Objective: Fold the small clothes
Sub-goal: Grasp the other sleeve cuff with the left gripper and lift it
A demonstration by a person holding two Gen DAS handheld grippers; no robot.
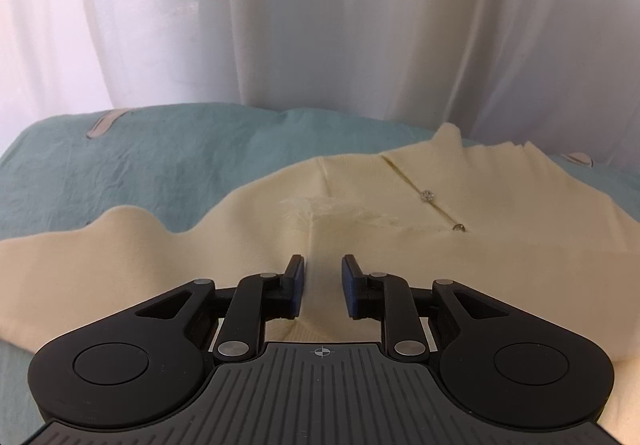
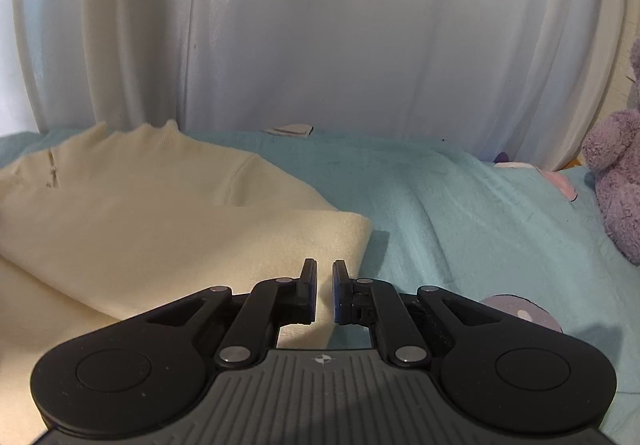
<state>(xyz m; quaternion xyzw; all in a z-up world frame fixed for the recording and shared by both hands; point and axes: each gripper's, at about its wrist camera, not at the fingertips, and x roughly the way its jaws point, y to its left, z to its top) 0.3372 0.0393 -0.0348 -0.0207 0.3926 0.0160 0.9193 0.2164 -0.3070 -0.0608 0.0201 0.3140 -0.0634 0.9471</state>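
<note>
Left wrist view: cream sweater (image 1: 400, 205) lies under the slightly parted, empty left gripper (image 1: 323, 265).

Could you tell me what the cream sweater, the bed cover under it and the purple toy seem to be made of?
The sweater looks like a soft fine knit with a matte finish: its collar is ribbed and small shiny buttons fasten it. The bed cover looks like woven cotton, teal and matte, going by its fine creases. The toy looks like fuzzy plush with a nubbly pile.
</note>
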